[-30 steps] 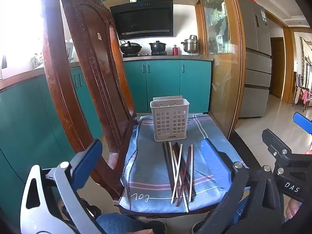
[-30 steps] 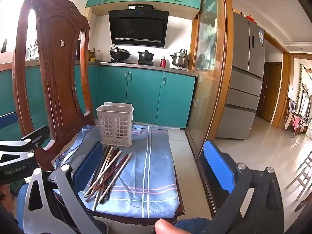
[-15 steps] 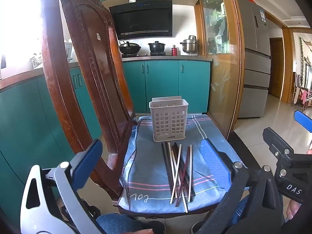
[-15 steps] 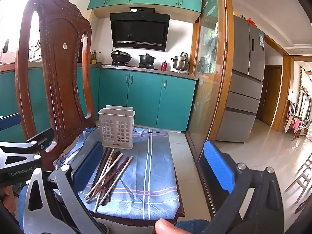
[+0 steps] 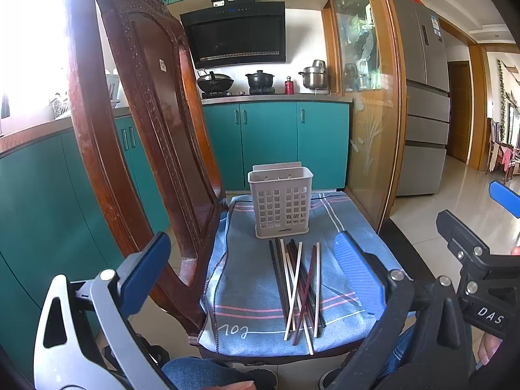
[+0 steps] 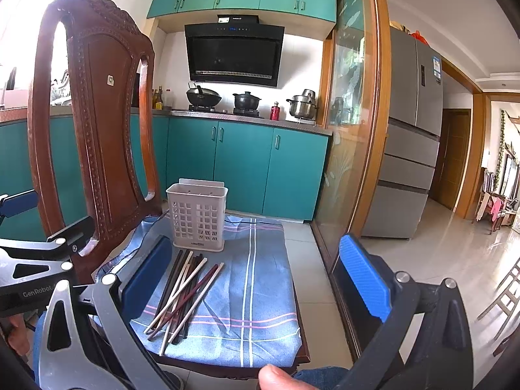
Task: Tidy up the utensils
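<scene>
Hovering low at the near edge of the seat, left gripper [image 5: 252, 266] with blue-padded jaws spread wide, nothing between them; right gripper [image 6: 256, 276] likewise agape and empty. Loose pile of dark, maroon and pale chopsticks [image 5: 300, 287] lies on the blue plaid cloth [image 5: 247, 295] over the carved wooden chair [image 5: 156, 149], long axes running toward 12 o'clock from the left gripper, toward 11 from the right (left looks nearer and better aligned). Beyond the sticks' far tips, at 12, stands the white perforated plastic utensil holder [image 5: 281, 206], seemingly empty. Nothing sorted yet.
</scene>
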Demonstrator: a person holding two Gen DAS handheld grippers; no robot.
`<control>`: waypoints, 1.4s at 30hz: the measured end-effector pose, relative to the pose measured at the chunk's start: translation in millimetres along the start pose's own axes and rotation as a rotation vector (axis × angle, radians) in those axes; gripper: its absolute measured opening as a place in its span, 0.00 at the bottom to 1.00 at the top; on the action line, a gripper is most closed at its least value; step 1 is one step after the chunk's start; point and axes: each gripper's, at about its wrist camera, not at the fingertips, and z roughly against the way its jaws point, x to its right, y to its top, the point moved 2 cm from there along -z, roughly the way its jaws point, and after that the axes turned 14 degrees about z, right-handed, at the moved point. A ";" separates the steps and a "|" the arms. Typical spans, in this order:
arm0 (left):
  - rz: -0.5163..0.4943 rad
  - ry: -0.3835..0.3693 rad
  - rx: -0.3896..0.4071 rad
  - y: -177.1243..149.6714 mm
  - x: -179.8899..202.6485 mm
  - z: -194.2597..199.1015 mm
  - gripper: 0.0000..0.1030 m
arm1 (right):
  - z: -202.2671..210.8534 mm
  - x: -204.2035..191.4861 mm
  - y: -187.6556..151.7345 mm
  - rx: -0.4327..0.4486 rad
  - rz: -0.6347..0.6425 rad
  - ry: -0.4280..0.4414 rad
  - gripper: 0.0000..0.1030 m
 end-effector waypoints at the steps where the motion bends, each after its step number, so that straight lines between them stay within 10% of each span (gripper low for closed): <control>1: -0.001 0.000 0.001 0.2 0.1 1.0 0.97 | -0.3 -0.1 -0.7 0.001 -0.001 0.001 0.97; 42: 0.000 -0.007 0.007 0.3 3.4 5.6 0.97 | 3.1 -1.7 0.8 0.011 0.002 0.005 0.97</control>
